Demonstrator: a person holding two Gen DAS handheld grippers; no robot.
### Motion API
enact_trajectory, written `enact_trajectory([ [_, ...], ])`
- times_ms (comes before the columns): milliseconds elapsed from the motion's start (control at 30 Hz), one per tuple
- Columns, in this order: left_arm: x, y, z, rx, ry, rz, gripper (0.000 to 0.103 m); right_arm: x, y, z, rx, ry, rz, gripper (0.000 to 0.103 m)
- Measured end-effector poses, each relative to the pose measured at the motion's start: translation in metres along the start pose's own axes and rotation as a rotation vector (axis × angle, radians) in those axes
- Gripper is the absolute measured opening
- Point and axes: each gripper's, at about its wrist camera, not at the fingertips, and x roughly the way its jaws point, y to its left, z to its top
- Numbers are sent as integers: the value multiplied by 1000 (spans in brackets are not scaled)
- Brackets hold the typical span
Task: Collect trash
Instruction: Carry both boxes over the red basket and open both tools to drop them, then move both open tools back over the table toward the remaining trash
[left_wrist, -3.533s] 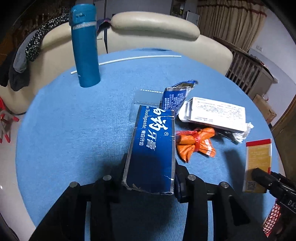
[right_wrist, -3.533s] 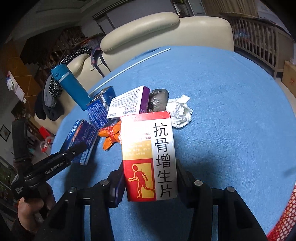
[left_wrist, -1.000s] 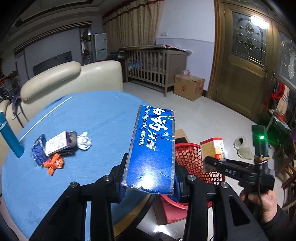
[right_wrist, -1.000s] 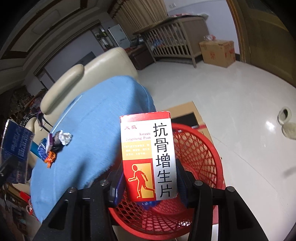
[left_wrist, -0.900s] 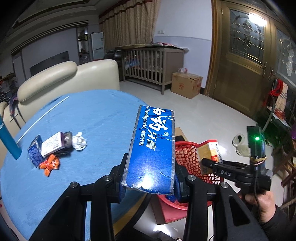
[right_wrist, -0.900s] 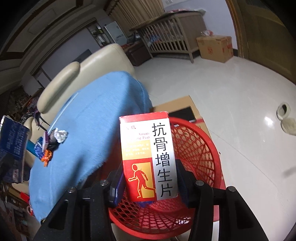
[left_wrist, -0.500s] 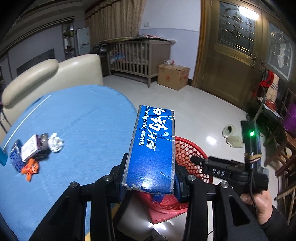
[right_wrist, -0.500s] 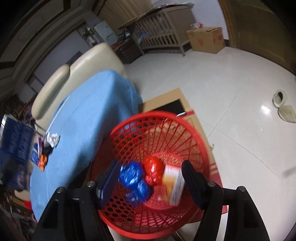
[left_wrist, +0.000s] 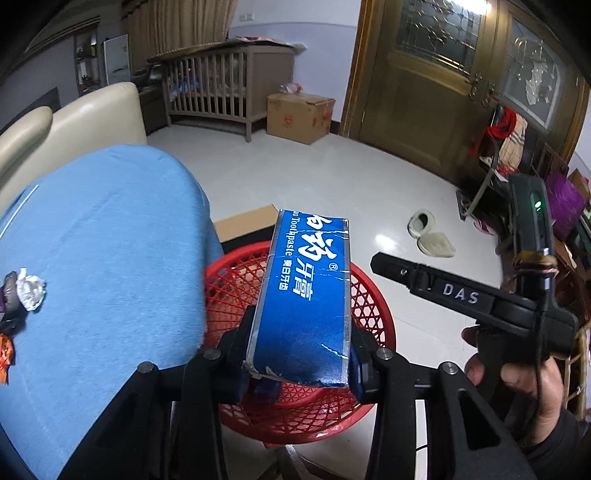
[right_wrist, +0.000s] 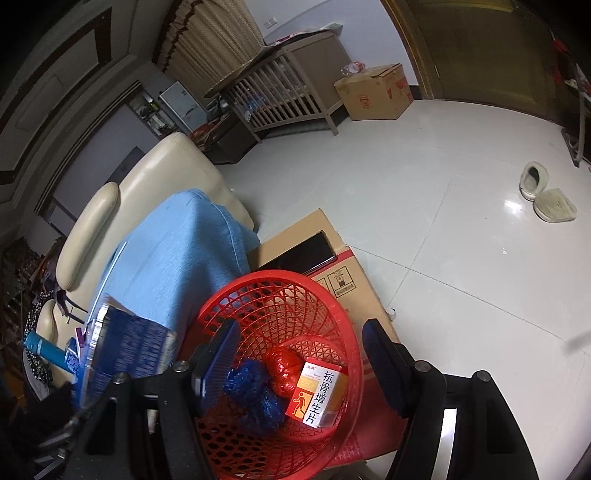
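Observation:
My left gripper is shut on a blue toothpaste box and holds it over the red mesh basket. My right gripper is open and empty above the same basket. The red-and-yellow medicine box lies inside the basket beside a blue wad and a red wad. The right gripper's finger also shows in the left wrist view. The toothpaste box shows at the left of the right wrist view.
The blue-clothed table is at left with a foil wad and more trash at its far-left edge. A cardboard box lies under the basket. Slippers sit on the white floor.
Both grippers swung from the table to above the basket. My right gripper opened and the medicine box fell into the basket. My left gripper came closer over the basket with the toothpaste box.

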Motion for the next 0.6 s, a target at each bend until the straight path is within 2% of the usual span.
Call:
enact_trajectory([
  [267, 19, 7, 2, -23, 29, -26, 47, 1, 6, 0, -19, 9, -21, 72],
  [300, 21, 8, 1, -24, 37, -27, 53, 0, 8, 1, -21, 6, -24, 72],
  [333, 22, 10, 2, -25, 46, -22, 66, -1, 9, 2, -23, 4, -26, 72],
  [367, 24, 11, 2, -29, 46, -14, 71, -1, 11, 2, -25, 2, -27, 72],
  [400, 22, 14, 0, -35, 39, -7, 73, -2, 13, 3, -28, 1, -28, 72],
  [600, 4, 38, -4, -87, 8, 9, 73, 1, 34, 2, -70, 10, -32, 72],
])
